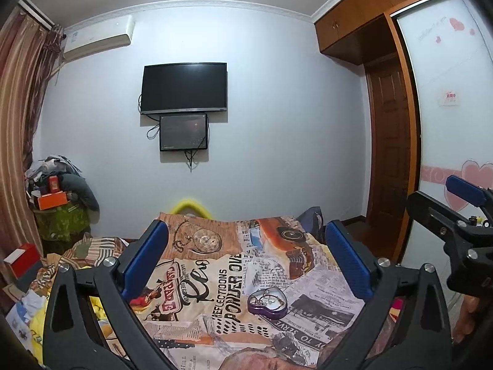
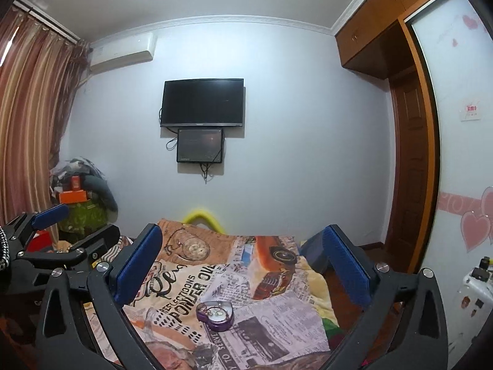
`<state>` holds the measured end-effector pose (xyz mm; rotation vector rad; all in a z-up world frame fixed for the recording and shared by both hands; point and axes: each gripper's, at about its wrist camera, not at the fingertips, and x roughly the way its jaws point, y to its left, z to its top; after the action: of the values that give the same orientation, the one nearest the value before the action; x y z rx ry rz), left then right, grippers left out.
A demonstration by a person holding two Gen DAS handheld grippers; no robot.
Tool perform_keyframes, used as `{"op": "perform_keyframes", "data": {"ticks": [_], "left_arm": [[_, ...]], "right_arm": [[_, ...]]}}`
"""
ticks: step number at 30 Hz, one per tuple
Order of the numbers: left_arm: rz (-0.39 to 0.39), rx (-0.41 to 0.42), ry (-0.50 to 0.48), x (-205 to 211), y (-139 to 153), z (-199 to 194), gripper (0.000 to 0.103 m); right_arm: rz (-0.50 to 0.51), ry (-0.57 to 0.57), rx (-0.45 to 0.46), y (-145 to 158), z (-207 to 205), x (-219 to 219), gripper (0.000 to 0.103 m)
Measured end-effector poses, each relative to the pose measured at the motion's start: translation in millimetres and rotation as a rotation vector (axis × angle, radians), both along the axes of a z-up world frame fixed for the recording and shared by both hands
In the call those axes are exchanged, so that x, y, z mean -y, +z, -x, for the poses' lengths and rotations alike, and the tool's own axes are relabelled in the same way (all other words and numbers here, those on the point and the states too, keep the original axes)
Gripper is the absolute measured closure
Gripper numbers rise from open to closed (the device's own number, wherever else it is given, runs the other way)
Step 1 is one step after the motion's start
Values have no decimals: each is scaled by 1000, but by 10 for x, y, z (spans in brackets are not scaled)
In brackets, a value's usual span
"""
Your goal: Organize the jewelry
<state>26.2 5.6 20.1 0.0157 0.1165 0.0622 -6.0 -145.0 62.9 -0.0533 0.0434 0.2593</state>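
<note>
Lettering covers the bedspread (image 1: 234, 277), a newspaper-collage print: "PONDER OVE…" and "REFLECTIOONS" in heavy black capitals, a looping script word beside them, a red sign reading "CASA PAR…E", and "…Y TO SERVE" on a curved band near the bottom edge. Smaller newsprint columns are too fine to read. Printed pictures include an orange vintage car and a pocket watch on a chain.

Heart-shaped purple jewelry box (image 1: 267, 304) sits open on the spread, just right of the "PONDER" lettering; thin chains and small pale pieces lie tangled inside. In the right wrist view the box (image 2: 215, 315) lies low and centre.

Left gripper (image 1: 246, 265): blue pads spread wide, nothing between them, box ahead and untouched. Right gripper (image 2: 243, 269): likewise wide apart, empty. Each claw shows at the edge of the other's view.

Wall ahead: dark television (image 1: 184, 88), smaller screen (image 1: 183, 132) under it; maker's name on the bezel illegible. Air conditioner (image 1: 98, 37) upper left. Wardrobe door (image 1: 446, 92) carries pink hearts and faint unreadable script.
</note>
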Motion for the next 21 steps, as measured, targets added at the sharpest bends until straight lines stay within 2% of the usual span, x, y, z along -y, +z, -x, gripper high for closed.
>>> {"op": "perform_keyframes", "data": {"ticks": [21], "left_arm": [[25,-18,12,-20,-9,16,1]], "right_arm": [[3,-2,-53,-73,34,115,0]]}}
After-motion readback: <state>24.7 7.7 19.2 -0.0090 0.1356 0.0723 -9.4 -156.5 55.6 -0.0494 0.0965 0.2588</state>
